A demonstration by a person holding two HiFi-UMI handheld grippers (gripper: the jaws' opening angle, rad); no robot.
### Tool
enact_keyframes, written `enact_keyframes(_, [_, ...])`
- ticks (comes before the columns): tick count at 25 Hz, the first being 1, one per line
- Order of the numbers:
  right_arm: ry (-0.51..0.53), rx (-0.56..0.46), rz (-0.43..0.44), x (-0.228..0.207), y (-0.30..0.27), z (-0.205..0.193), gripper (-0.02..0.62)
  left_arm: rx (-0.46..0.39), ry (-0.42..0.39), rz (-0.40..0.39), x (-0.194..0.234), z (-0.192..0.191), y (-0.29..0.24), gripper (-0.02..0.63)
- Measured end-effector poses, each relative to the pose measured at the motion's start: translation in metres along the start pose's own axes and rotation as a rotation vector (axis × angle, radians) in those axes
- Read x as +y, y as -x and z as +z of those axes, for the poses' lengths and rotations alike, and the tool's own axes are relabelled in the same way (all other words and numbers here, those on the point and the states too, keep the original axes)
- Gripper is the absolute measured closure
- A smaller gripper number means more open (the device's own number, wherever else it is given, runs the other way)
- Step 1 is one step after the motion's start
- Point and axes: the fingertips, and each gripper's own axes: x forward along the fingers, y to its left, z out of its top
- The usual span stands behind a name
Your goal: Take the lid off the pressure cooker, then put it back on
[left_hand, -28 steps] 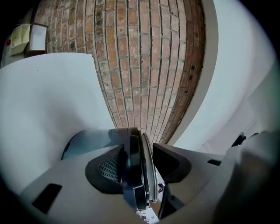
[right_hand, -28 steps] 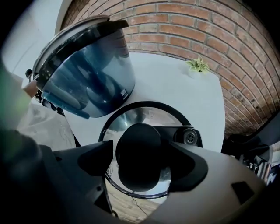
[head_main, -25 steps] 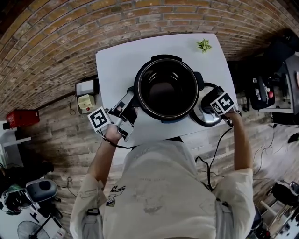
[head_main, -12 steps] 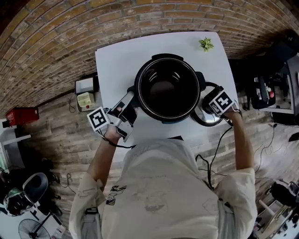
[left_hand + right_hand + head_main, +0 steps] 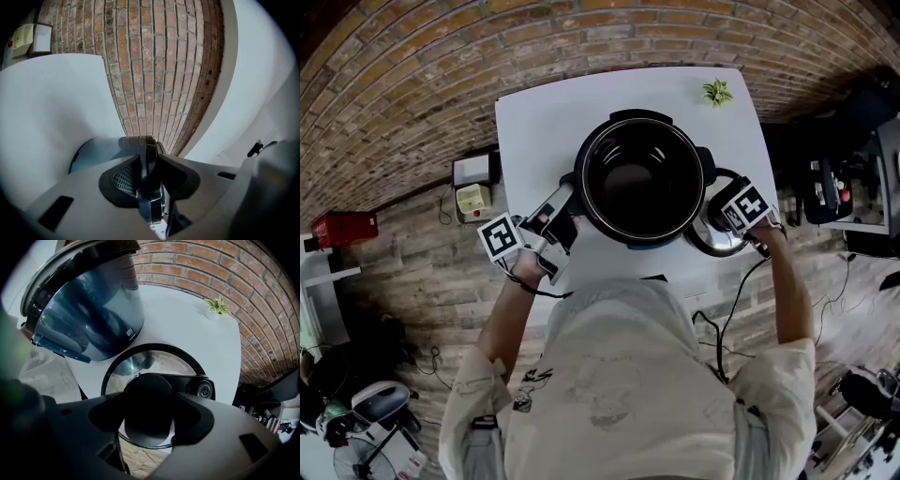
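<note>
The left gripper (image 5: 559, 217) has its jaws drawn close together and clamped on the dark side handle (image 5: 140, 146) of the pressure cooker (image 5: 581, 178). In the left gripper view the thin handle stands edge-on between the two pads, pinched from both sides, and the cooker's bluish wall (image 5: 91, 152) curves away just beyond the jaws. The cooker stands open on the white tabletop (image 5: 544, 122), its dark empty bowl between the two pairs of jaws. The lid (image 5: 710, 242) is off the cooker. It lies flat on the tabletop just beside the cooker, directly beneath the jaws of the right gripper (image 5: 733, 219), which points straight down at it. In the right gripper view those jaws stand fairly wide and are closing. The lid's round black knob (image 5: 147, 397) sits squarely between them, filling the gap, and both pads meet its sides. The lid's black rim (image 5: 140, 350) and shiny glass ring the knob on all sides of the jaws, with part of the lid reaching past the tabletop edge on the near side of the jaws. Beyond the jaws, up and to one side, rises the cooker's blue body (image 5: 89, 310). Well past the jaws a small green plant (image 5: 216, 305) stands at the far corner of the tabletop.
</note>
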Motion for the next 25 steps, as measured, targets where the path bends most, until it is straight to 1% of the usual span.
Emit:
enact_keyframes(5, [0.01, 0.022, -0.004, 0.0, 0.003, -0.002, 0.299, 0.003, -0.002, -0.001, -0.001, 0.0, 0.0, 0.486])
enact_keyframes(8, [0.008, 0.015, -0.011, -0.004, 0.015, -0.002, 0.299, 0.005, -0.002, -0.007, -0.002, 0.0, -0.001, 0.491])
enact_keyframes(12, [0.014, 0.001, -0.043, -0.014, 0.043, -0.001, 0.299, 0.006, -0.002, -0.013, -0.001, 0.001, 0.0, 0.492])
enact_keyframes(17, [0.074, 0.038, -0.088, -0.02, 0.078, -0.007, 0.299, -0.004, 0.016, -0.02, -0.001, 0.001, 0.0, 0.492])
enact_keyframes(25, [0.098, 0.056, -0.098, -0.021, 0.139, -0.014, 0.299, -0.006, 0.017, -0.032, -0.001, 0.001, 0.0, 0.492])
